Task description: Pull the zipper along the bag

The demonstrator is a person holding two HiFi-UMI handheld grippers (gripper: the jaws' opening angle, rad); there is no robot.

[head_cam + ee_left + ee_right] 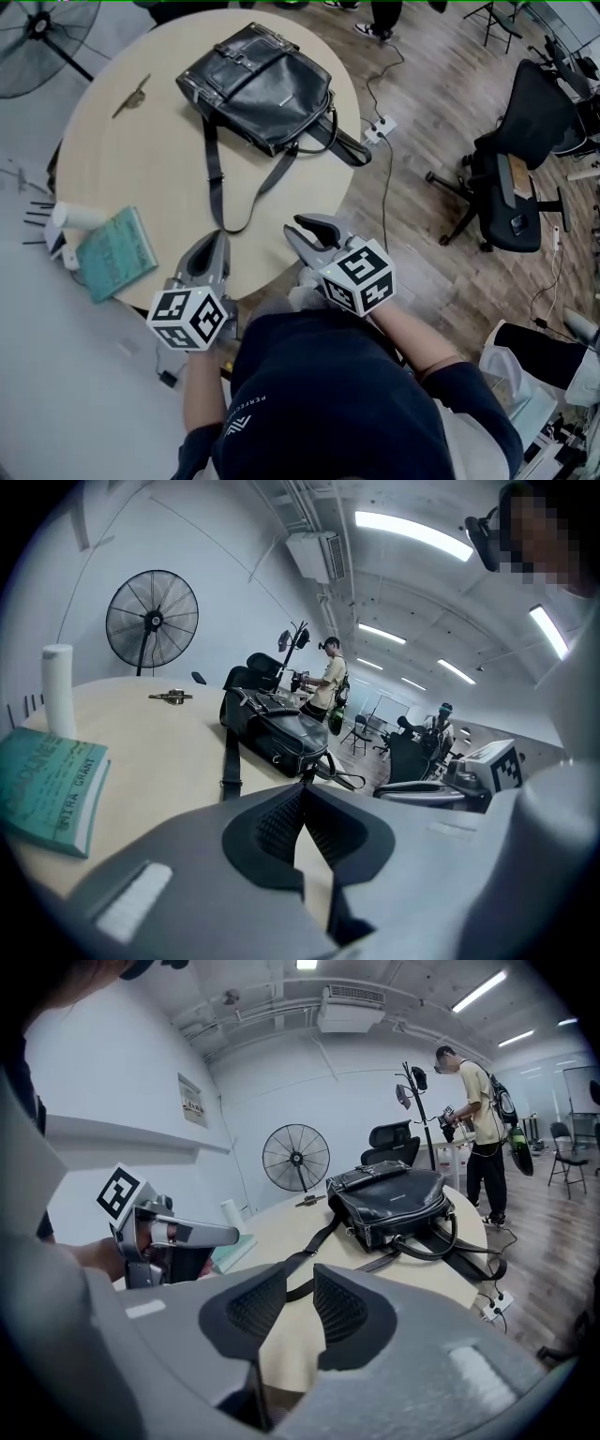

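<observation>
While bag point(258, 84) lies on table point(131, 178), well apart, left gripper point(216, 242) clenched empty, right gripper point(302, 230) jaws parted, nothing between

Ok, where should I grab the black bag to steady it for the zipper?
Probably the looped carry handle at the black bag's right end: it arches clear of the leather near the table edge, so the open right tongs can come from the right and close across it. The shoulder strap lies flat, harder to pinch. The zipper pull isn't discernible.
</observation>
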